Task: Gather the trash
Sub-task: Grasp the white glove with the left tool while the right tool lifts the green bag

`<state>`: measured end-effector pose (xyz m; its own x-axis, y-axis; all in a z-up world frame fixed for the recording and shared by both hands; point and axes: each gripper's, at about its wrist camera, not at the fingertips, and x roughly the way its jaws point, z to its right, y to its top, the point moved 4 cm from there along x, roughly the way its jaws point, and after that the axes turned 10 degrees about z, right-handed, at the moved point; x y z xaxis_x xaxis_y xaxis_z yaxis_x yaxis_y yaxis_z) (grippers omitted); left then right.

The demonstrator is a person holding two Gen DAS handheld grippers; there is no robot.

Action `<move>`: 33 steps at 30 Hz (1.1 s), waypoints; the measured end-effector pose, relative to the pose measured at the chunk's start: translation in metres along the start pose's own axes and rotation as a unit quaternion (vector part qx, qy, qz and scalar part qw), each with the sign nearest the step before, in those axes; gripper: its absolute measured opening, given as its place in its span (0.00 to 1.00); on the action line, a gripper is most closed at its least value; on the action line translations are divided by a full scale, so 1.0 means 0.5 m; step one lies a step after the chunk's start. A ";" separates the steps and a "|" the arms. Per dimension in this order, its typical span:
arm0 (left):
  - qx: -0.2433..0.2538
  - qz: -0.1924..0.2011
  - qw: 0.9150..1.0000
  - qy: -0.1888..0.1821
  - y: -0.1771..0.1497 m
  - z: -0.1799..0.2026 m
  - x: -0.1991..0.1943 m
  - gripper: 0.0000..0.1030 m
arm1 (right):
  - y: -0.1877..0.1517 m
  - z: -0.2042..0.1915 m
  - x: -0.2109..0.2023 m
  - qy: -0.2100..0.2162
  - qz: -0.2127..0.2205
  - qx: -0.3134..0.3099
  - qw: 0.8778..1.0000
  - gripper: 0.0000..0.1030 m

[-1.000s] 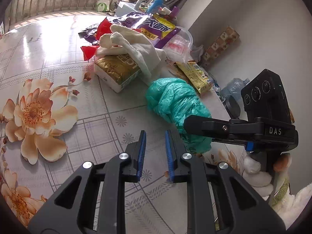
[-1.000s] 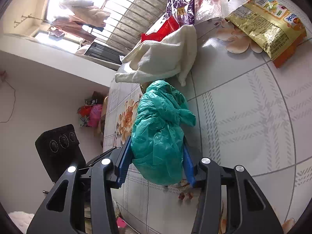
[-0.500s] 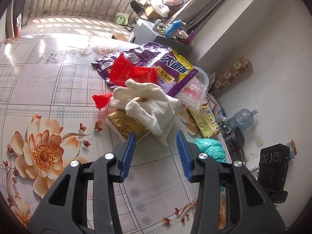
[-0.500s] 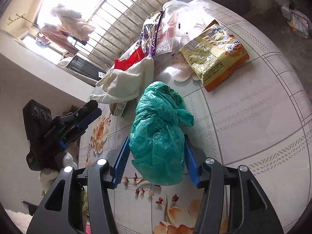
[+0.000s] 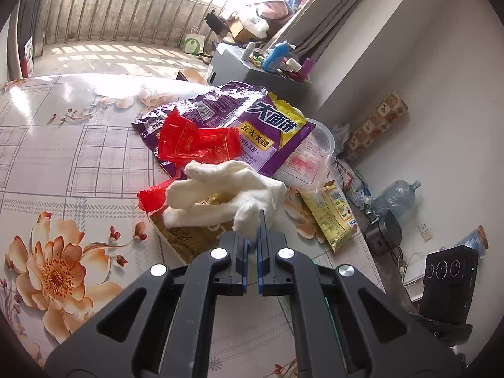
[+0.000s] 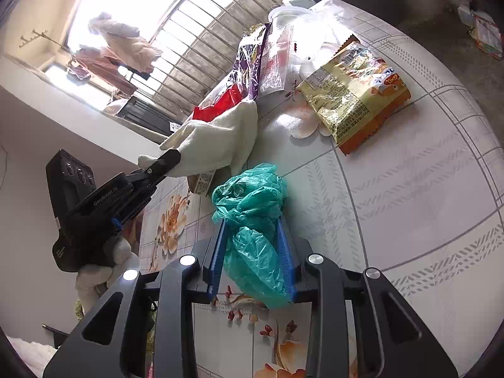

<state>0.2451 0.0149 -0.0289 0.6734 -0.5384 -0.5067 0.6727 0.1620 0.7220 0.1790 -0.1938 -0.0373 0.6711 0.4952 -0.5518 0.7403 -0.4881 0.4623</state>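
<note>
My left gripper (image 5: 252,239) is shut on a corner of the white cloth (image 5: 220,192), which lies over a gold packet (image 5: 186,236) on the flowered table (image 5: 63,157). In the right wrist view the same gripper (image 6: 171,160) pinches the cloth (image 6: 220,138). My right gripper (image 6: 253,236) is shut on a crumpled green plastic bag (image 6: 252,217) just above the table. Red wrappers (image 5: 198,141), a purple snack bag (image 5: 252,119), a clear plastic container (image 5: 308,157) and a yellow snack packet (image 5: 334,214) lie behind the cloth.
The yellow packet (image 6: 352,94) lies right of the cloth near the table's far edge. Beyond the table are a grey cabinet with bottles (image 5: 252,66), a water jug (image 5: 397,195) and a rice cooker (image 5: 382,233) on the floor.
My left gripper moved forward to the white cloth and closed on its corner. My right gripper kept hold of the green bag and shifted slightly.
</note>
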 end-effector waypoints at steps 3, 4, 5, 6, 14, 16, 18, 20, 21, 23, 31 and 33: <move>0.017 -0.002 0.999 -0.033 -0.007 0.033 -0.044 0.02 | 0.001 0.001 -0.009 -0.004 0.001 0.004 1.000 0.21; 0.023 -0.005 0.999 -0.044 -0.012 0.043 -0.061 0.02 | 0.001 0.003 -0.015 -0.006 0.002 0.006 1.000 0.21; 0.031 -0.010 0.998 -0.053 -0.019 0.051 -0.078 0.02 | 0.001 0.004 -0.021 -0.008 0.004 0.005 1.000 0.21; 0.037 -0.016 0.997 -0.060 -0.027 0.056 -0.094 0.02 | 0.002 0.006 -0.029 -0.010 0.007 0.004 1.000 0.21; 0.009 -0.090 0.994 -0.057 -0.121 0.000 -0.189 0.02 | 0.001 0.004 -0.078 -0.016 0.026 -0.004 1.000 0.21; -0.004 -0.093 0.995 -0.037 -0.137 -0.032 -0.206 0.02 | 0.004 0.000 -0.081 -0.017 0.028 -0.007 0.999 0.21; -0.014 -0.096 0.995 -0.016 -0.147 -0.062 -0.217 0.18 | 0.003 -0.002 -0.082 -0.021 0.027 -0.009 0.999 0.21; -0.014 -0.088 0.996 0.025 -0.150 -0.094 -0.226 0.40 | 0.007 -0.011 -0.075 -0.023 0.025 -0.014 0.999 0.21; -0.009 -0.079 0.996 0.044 -0.149 -0.105 -0.232 0.42 | 0.008 -0.015 -0.073 -0.025 0.025 -0.017 0.999 0.22; 0.001 -0.062 0.996 0.065 -0.143 -0.122 -0.246 0.42 | 0.006 -0.023 -0.069 -0.021 0.021 -0.020 0.999 0.25; 0.034 0.003 0.998 0.045 -0.085 -0.105 -0.264 0.42 | 0.006 -0.043 -0.028 -0.035 0.008 -0.024 0.999 0.60; 0.042 0.007 0.999 0.027 -0.075 -0.083 -0.250 0.42 | 0.004 -0.043 -0.014 -0.047 0.002 -0.027 0.999 0.60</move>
<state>0.1486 0.1107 -0.0121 0.6996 -0.4915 -0.5187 0.6364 0.0986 0.7650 0.1767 -0.1830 -0.0175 0.6691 0.4231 -0.6110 0.7406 -0.4484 0.5004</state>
